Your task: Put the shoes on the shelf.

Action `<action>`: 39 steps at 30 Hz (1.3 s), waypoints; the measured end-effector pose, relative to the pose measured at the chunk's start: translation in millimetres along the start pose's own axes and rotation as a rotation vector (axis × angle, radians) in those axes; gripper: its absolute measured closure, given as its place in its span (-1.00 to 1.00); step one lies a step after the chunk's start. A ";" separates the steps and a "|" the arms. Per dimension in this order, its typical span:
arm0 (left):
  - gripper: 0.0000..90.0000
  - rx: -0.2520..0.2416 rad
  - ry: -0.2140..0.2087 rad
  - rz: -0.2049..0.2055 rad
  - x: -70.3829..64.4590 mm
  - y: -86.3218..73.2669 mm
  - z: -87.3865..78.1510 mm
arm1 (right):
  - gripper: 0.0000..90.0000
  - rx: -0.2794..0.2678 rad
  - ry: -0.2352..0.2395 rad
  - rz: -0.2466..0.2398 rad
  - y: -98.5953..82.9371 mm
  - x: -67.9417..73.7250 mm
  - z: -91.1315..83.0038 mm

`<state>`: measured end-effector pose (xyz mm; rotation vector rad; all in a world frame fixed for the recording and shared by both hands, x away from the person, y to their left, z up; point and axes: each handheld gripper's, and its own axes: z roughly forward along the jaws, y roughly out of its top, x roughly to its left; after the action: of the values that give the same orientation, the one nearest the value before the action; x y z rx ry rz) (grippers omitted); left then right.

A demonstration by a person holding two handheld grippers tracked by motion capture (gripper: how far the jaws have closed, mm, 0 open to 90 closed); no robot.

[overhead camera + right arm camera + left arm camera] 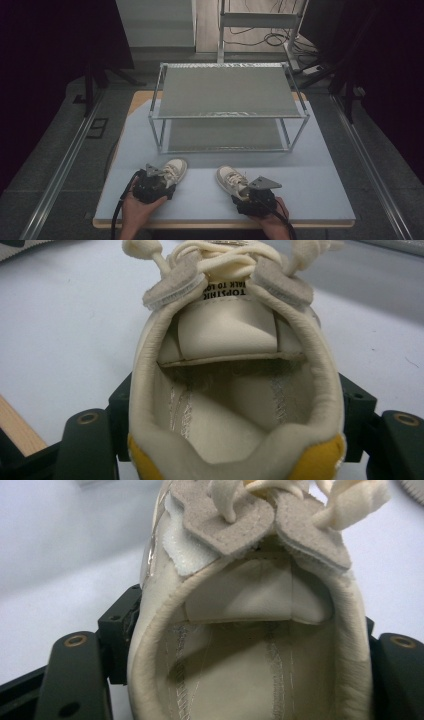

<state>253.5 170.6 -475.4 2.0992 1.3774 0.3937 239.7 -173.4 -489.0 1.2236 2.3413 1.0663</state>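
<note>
Two shoes on bench (320, 200), toes toward rack (227, 92): left gripper (159, 186) pinching left shoe (174, 170) heel, right gripper (254, 196) pinching right shoe (231, 180) heel.

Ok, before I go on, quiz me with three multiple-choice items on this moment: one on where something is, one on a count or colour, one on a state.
1. Where do the two shoes lie?
A. On the rack's top shelf
B. On the table in front of the rack
C. On the floor beside the table

2. How many shelves does the rack have?
A. One
B. Two
C. Four

3. How does the left gripper stand to its shoe?
A. Its jaws flank the heel
B. It hangs clear above the laces
C. It rests on the rack

Key: 1 B, since the left shoe and the right shoe sit on the table, nearer the person than the rack. 2 B, since the high view shows an upper and a lower shelf. 3 A, since the left gripper has a black jaw on each side of the heel; the right gripper stands likewise.
</note>
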 end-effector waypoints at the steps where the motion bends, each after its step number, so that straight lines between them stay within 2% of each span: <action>1: -0.39 -0.005 0.000 -0.002 -0.7 0.3 -0.9 | -0.35 0.001 0.005 0.002 0.1 -0.1 -0.8; 11: -0.39 -0.048 -0.025 0.001 -4.2 4.0 -8.8 | -0.35 -0.031 -0.003 0.018 3.6 -8.2 -9.1; 21: -0.39 -0.065 -0.041 0.029 -13.9 14.0 -9.3 | -0.35 -0.062 -0.012 0.042 9.6 -20.1 -20.1; 31: -0.39 -0.075 -0.058 0.062 -25.1 30.4 0.4 | -0.35 -0.073 -0.019 0.061 14.1 -28.4 -21.8; 39: -0.39 -0.082 -0.072 0.073 -32.1 41.6 9.7 | -0.35 -0.076 -0.026 0.065 21.0 -32.2 -19.3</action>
<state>275.6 126.5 -454.9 2.0807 1.2262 0.3937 260.5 -200.7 -463.1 1.2850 2.2344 1.1425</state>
